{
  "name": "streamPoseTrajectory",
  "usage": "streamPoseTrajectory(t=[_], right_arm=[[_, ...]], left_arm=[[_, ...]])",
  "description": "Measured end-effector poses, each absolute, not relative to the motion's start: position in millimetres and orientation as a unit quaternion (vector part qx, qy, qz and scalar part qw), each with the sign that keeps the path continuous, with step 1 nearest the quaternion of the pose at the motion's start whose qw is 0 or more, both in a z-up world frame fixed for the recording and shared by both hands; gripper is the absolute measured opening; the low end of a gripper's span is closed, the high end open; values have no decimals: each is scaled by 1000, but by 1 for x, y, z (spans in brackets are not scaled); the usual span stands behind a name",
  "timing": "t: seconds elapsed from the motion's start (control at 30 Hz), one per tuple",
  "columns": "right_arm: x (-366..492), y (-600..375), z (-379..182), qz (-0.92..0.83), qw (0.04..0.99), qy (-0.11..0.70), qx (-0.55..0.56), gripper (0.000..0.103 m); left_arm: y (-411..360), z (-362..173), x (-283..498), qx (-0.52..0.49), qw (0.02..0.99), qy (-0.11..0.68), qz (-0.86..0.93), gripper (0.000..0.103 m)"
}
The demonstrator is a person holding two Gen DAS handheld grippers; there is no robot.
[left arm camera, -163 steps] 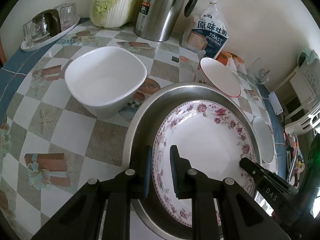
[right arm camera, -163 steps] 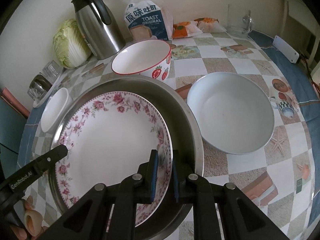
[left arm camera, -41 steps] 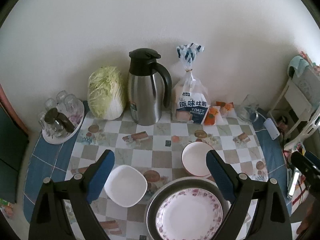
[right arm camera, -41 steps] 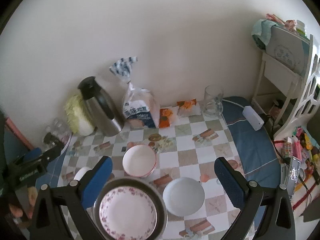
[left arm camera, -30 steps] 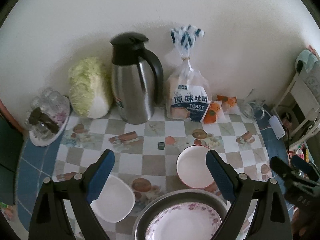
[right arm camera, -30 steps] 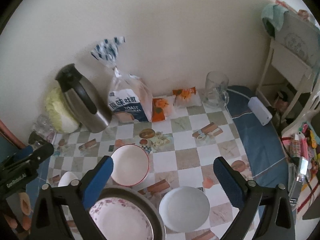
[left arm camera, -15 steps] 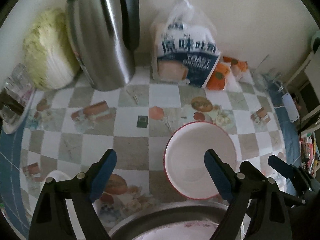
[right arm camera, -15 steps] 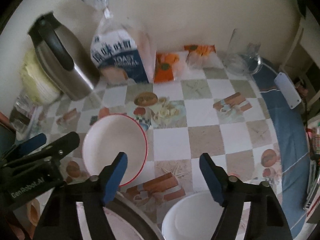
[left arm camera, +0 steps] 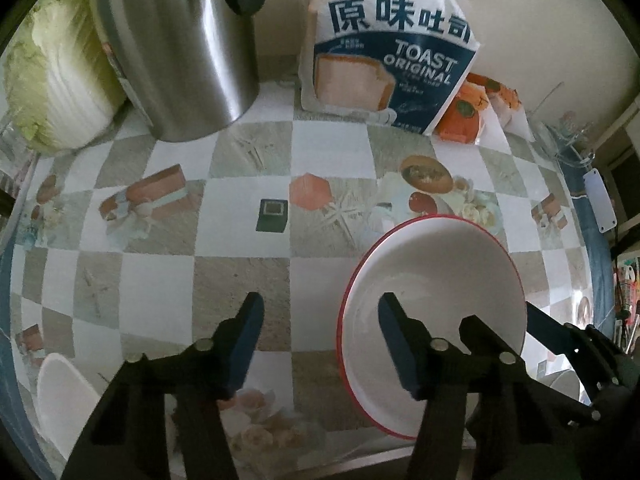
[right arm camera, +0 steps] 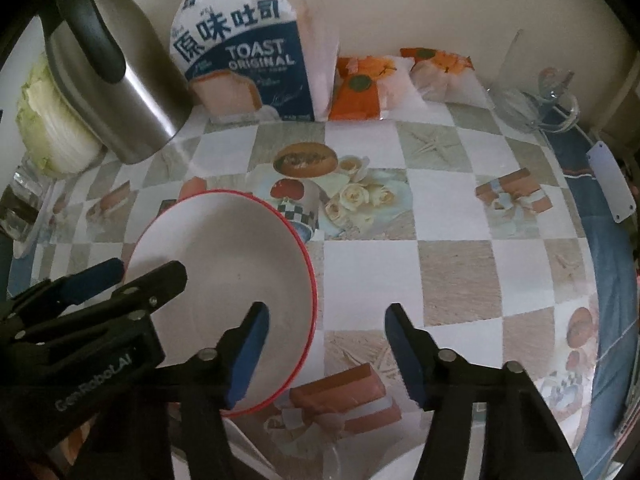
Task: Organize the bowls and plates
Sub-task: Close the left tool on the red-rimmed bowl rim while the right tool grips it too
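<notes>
A white bowl with a red rim (left arm camera: 436,280) stands on the checkered tablecloth; it also shows in the right wrist view (right arm camera: 224,264). My left gripper (left arm camera: 320,340) is open and straddles the bowl's left rim, right finger inside the bowl, left finger outside. My right gripper (right arm camera: 326,344) is open and straddles the bowl's right rim, left finger inside the bowl. A white square bowl (left arm camera: 60,396) sits at the lower left. The steel basin's rim (left arm camera: 360,460) shows at the bottom edge.
A steel thermos (left arm camera: 172,40), a cabbage (left arm camera: 52,80), a toast bag (left arm camera: 388,52) and orange snack packs (right arm camera: 360,84) line the wall. A glass jug (right arm camera: 536,96) stands at the far right. A white device (right arm camera: 610,180) lies on the blue cloth.
Both grippers have come down from high above the table to the red-rimmed bowl, narrowing somewhat. They now straddle its rim on opposite sides.
</notes>
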State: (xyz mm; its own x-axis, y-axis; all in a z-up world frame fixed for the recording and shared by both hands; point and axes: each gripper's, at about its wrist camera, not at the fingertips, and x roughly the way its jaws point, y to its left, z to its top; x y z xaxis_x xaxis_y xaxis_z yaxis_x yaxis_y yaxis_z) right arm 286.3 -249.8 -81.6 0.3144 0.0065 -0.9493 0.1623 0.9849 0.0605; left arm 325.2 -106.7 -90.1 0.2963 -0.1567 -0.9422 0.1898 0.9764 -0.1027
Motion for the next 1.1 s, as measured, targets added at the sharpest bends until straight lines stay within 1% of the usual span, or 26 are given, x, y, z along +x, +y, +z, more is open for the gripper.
streamPoseTrajectory(t=[0.07,0.1,0.17,0.2,0.23,0.3,0.33,0.37,0.4,0.47,0.73,0.87,1.1], right_arm=[[288,-249,-86,-47,805,586,73,54],[287,-250,-88,-46,804,588,75,50],[287,-250,-91,-44,803,589,81,44],[287,-251,-93,-42,801,591,86,39],[287,-252,-94,-41,800,591,90,38],[286,-253,-93,-34,801,589,98,31],[286,-253,-92,-32,803,587,98,30],[286,-251,-91,-30,804,586,96,26],[285,-250,-90,-27,806,584,94,19],[285,-246,-87,-20,809,580,93,13],[285,-247,-76,-23,820,564,90,12],[286,-247,-54,-25,834,544,87,12],[269,-240,1,-23,857,509,79,12]], left_arm=[[-107,-94,326,13,801,588,-111,45],[-108,-96,326,16,799,590,-112,42],[-109,-99,325,19,797,593,-114,30],[-109,-101,325,15,796,594,-118,27],[-108,-102,324,9,795,594,-121,24],[-109,-103,323,3,795,593,-124,20],[-110,-102,322,3,795,593,-127,15],[-111,-102,322,5,796,591,-130,11],[-114,-102,320,10,797,590,-133,10],[-116,-100,319,16,799,586,-134,8],[-118,-86,318,6,816,560,-144,8],[-116,-60,314,1,830,536,-151,8],[-102,-5,283,-2,853,500,-149,9]])
